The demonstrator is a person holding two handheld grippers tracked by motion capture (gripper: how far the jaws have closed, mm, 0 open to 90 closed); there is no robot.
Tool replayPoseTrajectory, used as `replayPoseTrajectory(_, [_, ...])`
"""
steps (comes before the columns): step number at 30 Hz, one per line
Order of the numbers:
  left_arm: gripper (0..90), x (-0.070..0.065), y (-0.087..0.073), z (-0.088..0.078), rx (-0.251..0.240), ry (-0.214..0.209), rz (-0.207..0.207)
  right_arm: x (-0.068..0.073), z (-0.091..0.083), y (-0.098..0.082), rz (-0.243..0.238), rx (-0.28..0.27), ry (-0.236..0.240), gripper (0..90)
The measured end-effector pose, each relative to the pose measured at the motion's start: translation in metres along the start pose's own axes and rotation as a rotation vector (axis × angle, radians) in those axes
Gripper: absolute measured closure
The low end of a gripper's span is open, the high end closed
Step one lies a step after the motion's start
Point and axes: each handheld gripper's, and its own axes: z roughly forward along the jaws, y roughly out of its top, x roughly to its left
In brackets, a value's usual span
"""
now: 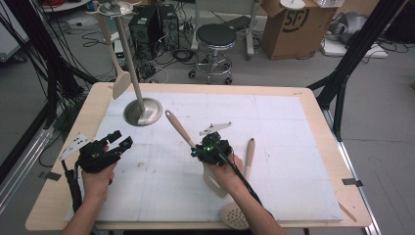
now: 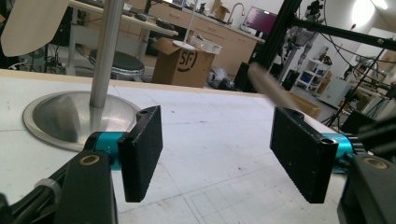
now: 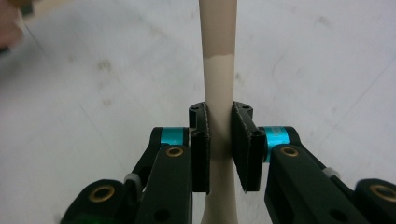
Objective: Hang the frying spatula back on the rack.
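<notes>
Right claw, centre of the high view, is clamped on the neck of a beige spatula; wooden handle runs up-left from it, blade pokes out below the hand toward the bottom. In the right gripper view the pads press both sides of the spatula's neck, table surface blurred behind.

Left claw, left-centre of the high view, has jaws wide apart w/ nothing between; left gripper view shows the pads well separated over the white table.

A 2nd utensil w/ wooden handle lies just right of the right hand, its perforated head at the bottom edge. Metal rack stand sits upper left; another spatula hangs from it.
</notes>
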Motion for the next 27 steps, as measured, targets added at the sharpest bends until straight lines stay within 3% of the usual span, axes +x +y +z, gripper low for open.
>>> replayPoseTrajectory(5, [34.9,0.0,0.0,0.0,0.0,0.0,0.0,-0.011,-0.015,0.015,0.034,-0.133,0.041,78.8])
replayPoseTrajectory(7, [34.9,0.0,0.0,0.0,0.004,-0.003,0.002,-0.015,-0.021,0.018,0.042,-0.164,0.037,78.8])
replayPoseTrajectory(11, [34.9,0.0,0.0,0.0,0.003,-0.003,-0.002,-0.017,-0.034,0.037,0.021,-0.196,0.036,78.7])
replayPoseTrajectory(15, [34.9,-0.001,0.0,0.0,0.003,-0.004,0.0,-0.016,-0.044,0.065,0.005,-0.246,0.07,78.7])
replayPoseTrajectory(17, [34.9,-0.001,-0.001,0.0,0.004,-0.004,0.0,-0.02,-0.046,0.076,0.017,-0.269,0.104,78.7])
replayPoseTrajectory(20, [34.9,-0.001,-0.001,0.001,0.004,-0.005,-0.001,-0.024,-0.047,0.09,0.02,-0.286,0.115,78.7])
replayPoseTrajectory(27, [34.9,-0.001,-0.001,0.0,0.003,-0.007,-0.005,-0.023,-0.045,0.114,-0.013,-0.322,0.153,78.7])
